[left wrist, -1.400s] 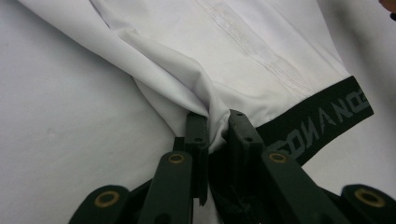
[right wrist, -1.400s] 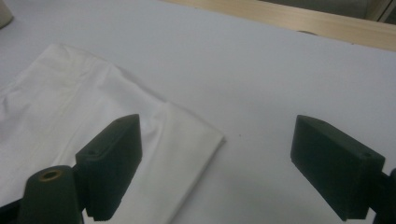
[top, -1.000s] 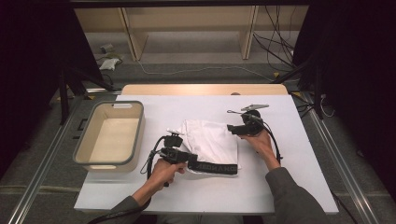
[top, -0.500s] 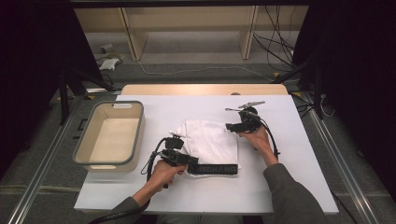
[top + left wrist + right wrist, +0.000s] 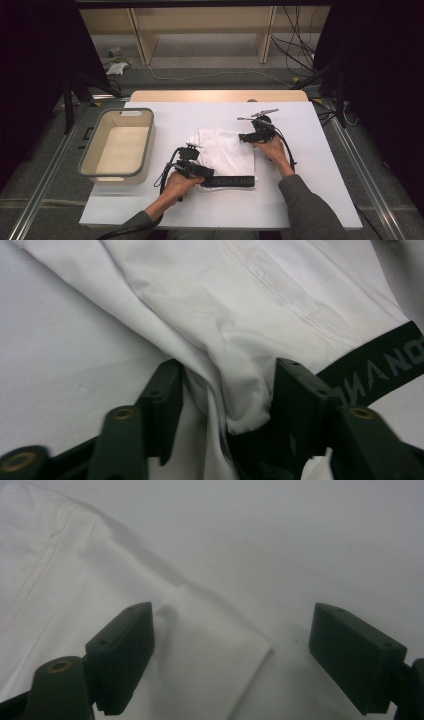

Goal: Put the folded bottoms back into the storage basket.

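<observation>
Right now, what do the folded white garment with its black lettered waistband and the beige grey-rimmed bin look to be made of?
Folded white garment: thin matte woven cloth, judging by soft creases and stitched seams. Black lettered waistband: probably knit elastic, with pale printed letters. Beige grey-rimmed bin: likely smooth moulded plastic, with rounded corners.

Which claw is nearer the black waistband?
Left. The left claw sits at the black waistband's left end; the right claw is at the white garment's far corner.

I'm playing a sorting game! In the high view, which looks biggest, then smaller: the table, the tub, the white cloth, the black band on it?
1. Table
2. Tub
3. White cloth
4. Black band
</observation>
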Motion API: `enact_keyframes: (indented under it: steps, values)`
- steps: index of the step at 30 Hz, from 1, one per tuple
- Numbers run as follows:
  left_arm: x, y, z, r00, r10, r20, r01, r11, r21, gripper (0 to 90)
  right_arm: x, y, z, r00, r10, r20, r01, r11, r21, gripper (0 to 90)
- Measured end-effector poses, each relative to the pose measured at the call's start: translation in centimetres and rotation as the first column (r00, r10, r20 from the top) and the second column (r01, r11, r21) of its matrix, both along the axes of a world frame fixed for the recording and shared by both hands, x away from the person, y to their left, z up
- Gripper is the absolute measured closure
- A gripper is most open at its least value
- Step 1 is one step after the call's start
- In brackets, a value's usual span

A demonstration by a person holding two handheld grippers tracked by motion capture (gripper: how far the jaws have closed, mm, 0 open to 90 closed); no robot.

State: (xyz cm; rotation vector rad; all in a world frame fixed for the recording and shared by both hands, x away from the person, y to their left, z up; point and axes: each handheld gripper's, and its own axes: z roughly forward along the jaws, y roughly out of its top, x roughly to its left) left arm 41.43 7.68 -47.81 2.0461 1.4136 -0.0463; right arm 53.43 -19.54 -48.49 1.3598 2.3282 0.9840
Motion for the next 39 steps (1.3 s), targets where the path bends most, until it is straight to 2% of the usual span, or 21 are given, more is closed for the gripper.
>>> enact_keyframes:
  steps: [2, 6, 8, 11, 16, 25, 31, 36, 39]
  values:
    - [0.33, 0.32, -0.17, 0.9999, 0.003, -0.01, -0.004, 0.9998, -0.021, 58.1, 0.06, 0.19, -0.1, 1.0, 0.004, -0.003, -0.004, 1.0, -0.004, 19.2]
    - [0.61, 0.44, -0.38, 0.9999, -0.005, -0.011, 0.004, 0.9994, -0.034, 70.4, 0.35, 0.42, -0.51, 1.0, 0.002, -0.01, -0.002, 1.0, -0.01, 18.5]
    - [0.58, 0.2, -0.44, 1.0, -0.005, -0.008, 0.005, 0.999, -0.046, 76.1, 0.54, 0.5, -0.58, 0.9997, -0.024, -0.01, 0.024, 0.9996, 0.015, 18.5]
    - [0.58, 0.04, -0.38, 0.9997, -0.024, 0.001, 0.024, 0.9991, -0.036, 80.1, 0.54, 0.8, -0.47, 0.9999, -0.011, -0.007, 0.011, 0.9994, -0.031, 21.9]
    - [0.69, 0.13, -0.44, 0.9997, -0.023, -0.002, 0.023, 0.9984, -0.051, 81.8, 0.44, 0.46, -0.21, 0.9996, -0.007, -0.028, 0.006, 0.9998, -0.018, 30.2]
    - [0.65, 0.14, -0.38, 0.9994, -0.035, 0.008, 0.035, 0.9983, -0.047, 82.2, 0.1, -0.03, 0.02, 0.9983, -0.01, -0.057, 0.012, 0.9996, 0.026, 52.9]
    - [0.67, 0.19, -0.36, 0.9993, -0.037, 0.01, 0.038, 0.9978, -0.054, 82.4, -0.07, -0.15, 0.08, 0.9951, 0.008, -0.098, -0.002, 0.9982, 0.061, 65.6]
    - [0.66, 0.32, -0.11, 0.9988, -0.047, 0.017, 0.048, 0.9967, -0.065, 82.7, -0.11, -0.08, 0.04, 0.9911, 0.024, -0.131, -0.012, 0.9961, 0.088, 80.6]
    - [0.68, 0.42, 0.19, 0.9983, -0.054, 0.021, 0.055, 0.9956, -0.076, 83.1, -0.15, -0.08, 0.21, 0.9887, 0.036, -0.146, -0.022, 0.9951, 0.097, 82.7]
